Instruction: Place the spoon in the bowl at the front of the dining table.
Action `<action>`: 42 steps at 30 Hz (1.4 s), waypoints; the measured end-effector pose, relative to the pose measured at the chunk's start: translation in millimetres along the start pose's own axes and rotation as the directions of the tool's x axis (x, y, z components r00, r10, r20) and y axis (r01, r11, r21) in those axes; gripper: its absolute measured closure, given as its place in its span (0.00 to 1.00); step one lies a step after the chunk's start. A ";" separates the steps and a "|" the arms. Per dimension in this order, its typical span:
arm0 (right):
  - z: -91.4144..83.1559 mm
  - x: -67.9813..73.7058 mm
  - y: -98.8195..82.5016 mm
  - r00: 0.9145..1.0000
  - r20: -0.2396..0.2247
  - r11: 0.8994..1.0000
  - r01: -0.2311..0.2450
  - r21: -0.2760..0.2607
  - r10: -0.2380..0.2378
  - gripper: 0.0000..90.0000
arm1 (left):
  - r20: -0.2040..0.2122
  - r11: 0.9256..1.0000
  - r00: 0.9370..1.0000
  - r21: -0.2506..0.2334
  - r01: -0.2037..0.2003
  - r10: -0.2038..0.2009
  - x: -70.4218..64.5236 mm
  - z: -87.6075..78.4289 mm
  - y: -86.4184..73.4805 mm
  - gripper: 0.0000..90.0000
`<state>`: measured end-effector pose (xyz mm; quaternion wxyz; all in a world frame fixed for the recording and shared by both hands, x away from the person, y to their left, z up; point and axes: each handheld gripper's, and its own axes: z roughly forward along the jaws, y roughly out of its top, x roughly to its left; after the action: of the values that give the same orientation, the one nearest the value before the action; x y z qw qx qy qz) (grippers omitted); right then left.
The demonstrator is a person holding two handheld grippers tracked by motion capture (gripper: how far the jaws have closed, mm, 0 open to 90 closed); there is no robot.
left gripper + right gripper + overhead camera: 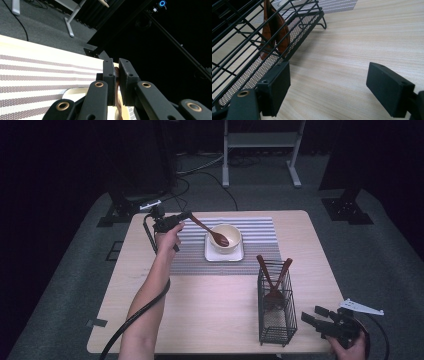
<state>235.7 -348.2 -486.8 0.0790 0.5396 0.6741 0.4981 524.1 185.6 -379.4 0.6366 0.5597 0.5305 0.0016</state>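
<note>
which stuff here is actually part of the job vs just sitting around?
In play, judging by the layout:
left gripper, shut on the spoon
bowl on its square plate
wire caddy with its two utensils
right gripper, open beside the caddy
striped mat

Just lying about:
white stand
floor cables
tape scrap

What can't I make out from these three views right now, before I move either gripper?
- Inside of the cream bowl: high view, too small to tell whether it holds anything under the brown wooden spoon.
- Spoon bowl end: left gripper view, cut off by the bottom edge beyond the left gripper.
- Utensil heads in the black wire caddy: high view, mesh hides them; right gripper view, top edge cuts the handles, beside the right gripper.
</note>
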 end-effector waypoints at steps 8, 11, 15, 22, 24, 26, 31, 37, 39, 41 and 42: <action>0.1 0.1 -0.1 1.000 -0.002 1.000 -0.002 0.003 0.002 0.20 | -0.020 1.000 1.000 0.002 0.008 -0.008 5.4 3.5 -4.8 0.94; 0.3 0.2 -0.2 1.000 -0.004 1.000 -0.001 0.003 0.001 0.20 | -0.029 1.000 1.000 0.005 0.007 -0.007 7.1 4.8 -7.2 0.94; 0.2 0.3 -0.2 1.000 -0.005 1.000 0.000 0.003 0.000 0.20 | -0.036 1.000 0.999 0.015 0.007 -0.007 9.9 6.8 -10.6 0.94; 0.3 0.2 -0.4 1.000 -0.006 1.000 -0.001 0.005 0.001 0.20 | -0.042 1.000 0.999 0.022 0.006 -0.005 12.3 8.8 -13.9 0.94; 0.0 0.2 -0.3 1.000 -0.006 1.000 0.000 0.004 0.000 0.20 | -0.042 1.000 0.999 0.020 0.010 -0.009 13.1 9.4 -14.8 0.94; 0.0 0.2 -0.4 1.000 -0.005 1.000 -0.002 0.004 0.002 0.20 | -0.040 1.000 0.999 0.020 0.015 -0.014 14.2 9.8 -15.8 0.94; 0.0 0.2 -0.5 1.000 -0.005 1.000 -0.002 0.005 0.002 0.20 | -0.045 1.000 0.999 0.022 0.019 -0.018 16.6 11.4 -18.8 0.94; -0.1 0.3 -0.5 1.000 -0.007 1.000 -0.001 0.003 0.001 0.20 | -0.056 0.999 0.998 0.028 0.024 -0.022 19.3 13.5 -22.9 0.94; -0.1 0.2 -0.5 1.000 -0.008 1.000 0.000 0.004 0.000 0.20 | -0.058 0.999 0.998 0.025 0.028 -0.027 20.2 13.6 -23.5 0.94; -0.1 0.2 -0.5 1.000 -0.008 1.000 -0.002 0.004 0.002 0.20 | -0.060 0.999 0.998 0.025 0.030 -0.028 21.7 13.6 -24.2 0.94; -0.1 0.2 -0.5 1.000 -0.008 1.000 -0.002 0.004 0.002 0.20 | -0.060 0.999 0.998 0.024 0.032 -0.030 22.3 13.6 -24.5 0.94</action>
<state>235.3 -348.1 -487.1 0.0749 0.5385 0.6750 0.4987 528.6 180.0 -414.5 0.6133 0.5591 0.5580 0.0019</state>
